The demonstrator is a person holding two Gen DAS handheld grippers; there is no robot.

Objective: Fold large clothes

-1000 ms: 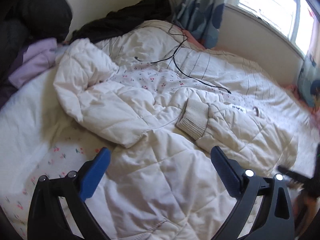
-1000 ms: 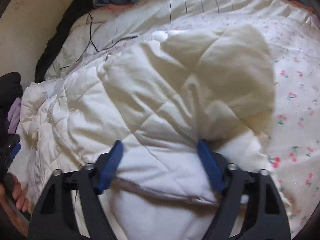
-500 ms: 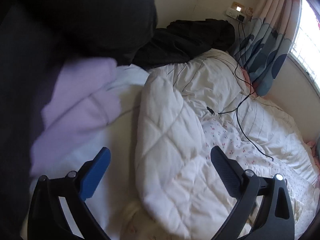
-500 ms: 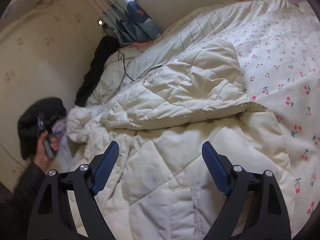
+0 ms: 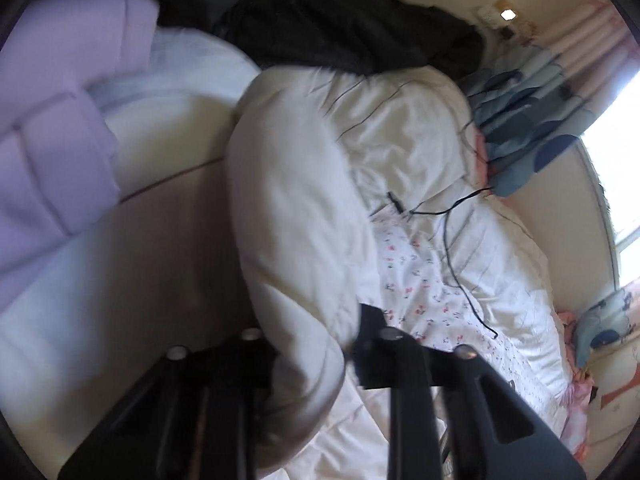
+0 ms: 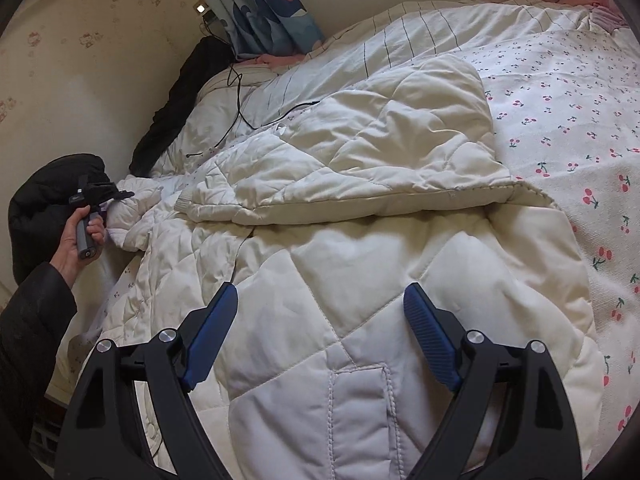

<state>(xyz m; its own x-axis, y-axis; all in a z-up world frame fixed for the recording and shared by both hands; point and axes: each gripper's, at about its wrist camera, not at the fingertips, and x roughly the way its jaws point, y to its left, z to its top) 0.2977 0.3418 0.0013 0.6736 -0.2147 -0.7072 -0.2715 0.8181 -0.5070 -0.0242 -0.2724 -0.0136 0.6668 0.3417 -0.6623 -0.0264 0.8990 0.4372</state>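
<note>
A large cream quilted puffer coat (image 6: 360,248) lies spread on the bed, one side folded over its middle. My right gripper (image 6: 320,332) is open and empty, hovering over the coat's lower part near a pocket. My left gripper (image 5: 308,344) is shut on the coat's puffy sleeve (image 5: 296,216), which runs up and away between the jaws. The left gripper also shows in the right wrist view (image 6: 100,194), held in a hand at the coat's far left end.
A lilac quilted garment (image 5: 52,140) and black garments (image 5: 344,36) lie at the head of the bed. A black cable (image 5: 460,272) runs across the cherry-print sheet (image 6: 568,120). A blue patterned curtain (image 6: 272,12) and the wall stand behind.
My left gripper has swung from the coat's body to its sleeve and closed on it. My right gripper has let go of the coat, opened and pulled back.
</note>
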